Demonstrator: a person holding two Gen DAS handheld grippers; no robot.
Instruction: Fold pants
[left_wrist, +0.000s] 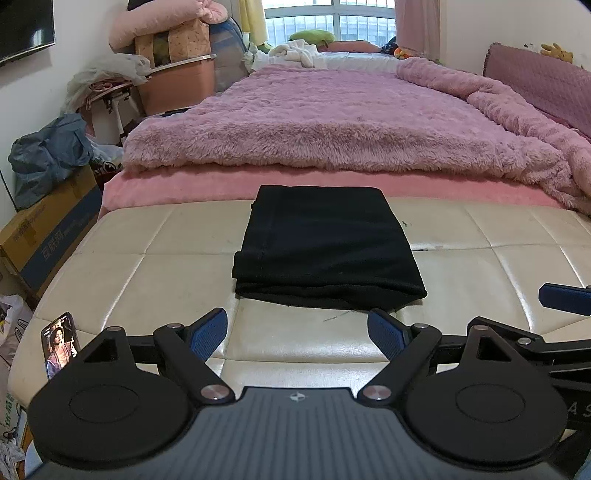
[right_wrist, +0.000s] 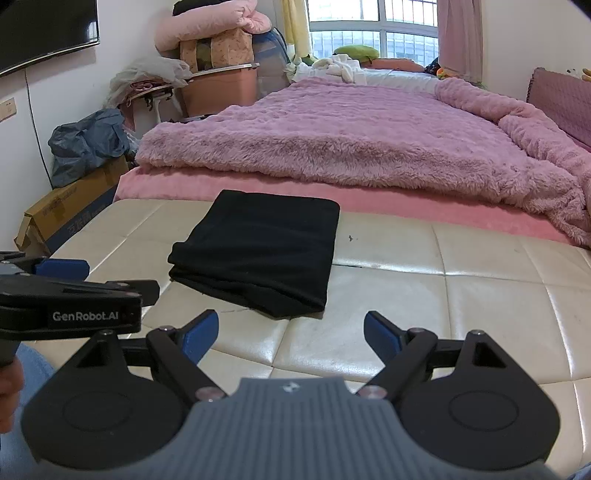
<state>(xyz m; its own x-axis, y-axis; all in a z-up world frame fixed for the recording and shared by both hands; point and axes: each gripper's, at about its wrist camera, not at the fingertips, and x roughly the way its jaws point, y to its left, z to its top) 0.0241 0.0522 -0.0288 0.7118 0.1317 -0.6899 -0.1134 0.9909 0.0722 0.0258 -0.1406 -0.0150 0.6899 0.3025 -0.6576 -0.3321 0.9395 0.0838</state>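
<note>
Left wrist: phone (left_wrist: 61, 345) visible, right misses it | folded pants (left_wrist: 325, 251) | both claws wide, empty

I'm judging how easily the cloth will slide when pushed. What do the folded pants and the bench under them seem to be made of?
The black pants look like a soft matte knit, maybe fleece or jersey: no sheen, and thick rounded fold edges.

The cream bench looks like leather or faux leather: glossy highlights, stitched square panels, and scuffs and a crack in the surface. Real or synthetic cannot be told.
</note>
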